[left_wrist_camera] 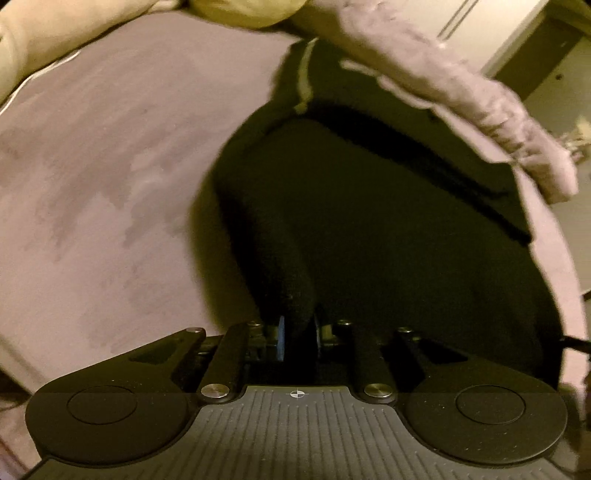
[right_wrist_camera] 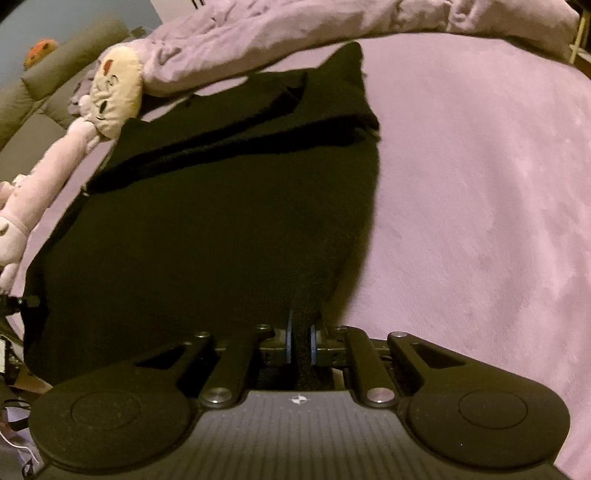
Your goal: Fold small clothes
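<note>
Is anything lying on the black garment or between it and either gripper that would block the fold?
No. The left gripper and the right gripper are each shut on the near edge of the black garment. Its top shows bare. The plush toy lies beside its far corner on the pink blanket.

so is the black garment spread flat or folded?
Partly folded: the black garment shows a doubled-over layer at its far end; both grippers pinch its near edge.

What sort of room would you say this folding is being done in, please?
Most likely a bedroom, with the work done on a bed. The black garment lies on a soft pink blanket, a rumpled duvet is bunched along its far edge, and a plush toy rests beside it.
</note>
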